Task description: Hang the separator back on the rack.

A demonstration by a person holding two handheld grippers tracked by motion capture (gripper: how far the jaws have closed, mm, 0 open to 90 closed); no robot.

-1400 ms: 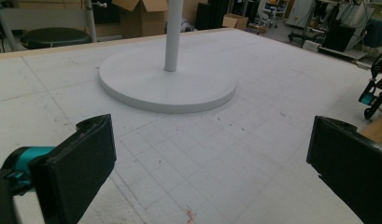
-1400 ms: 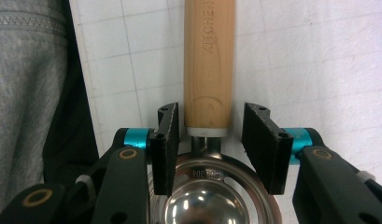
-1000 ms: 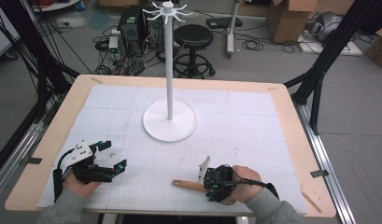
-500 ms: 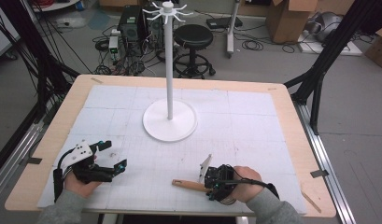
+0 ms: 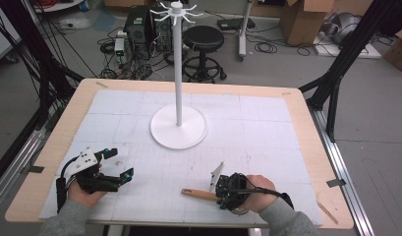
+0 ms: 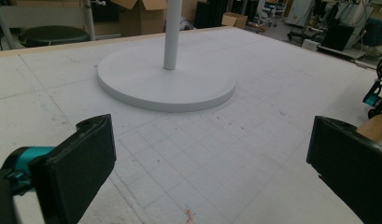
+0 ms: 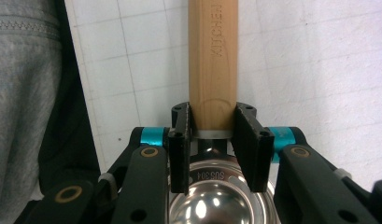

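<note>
Right gripper point(image 7: 212, 140): squeezing the spoon point(image 7: 212, 56) by its wooden handle, near the stand point(image 5: 178, 129).
Left gripper point(image 5: 117, 164): jaws wide apart, holding nothing.

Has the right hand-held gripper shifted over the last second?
No. The right hand-held gripper lies as far from the white stand base as before, shut on the wooden handle.
</note>
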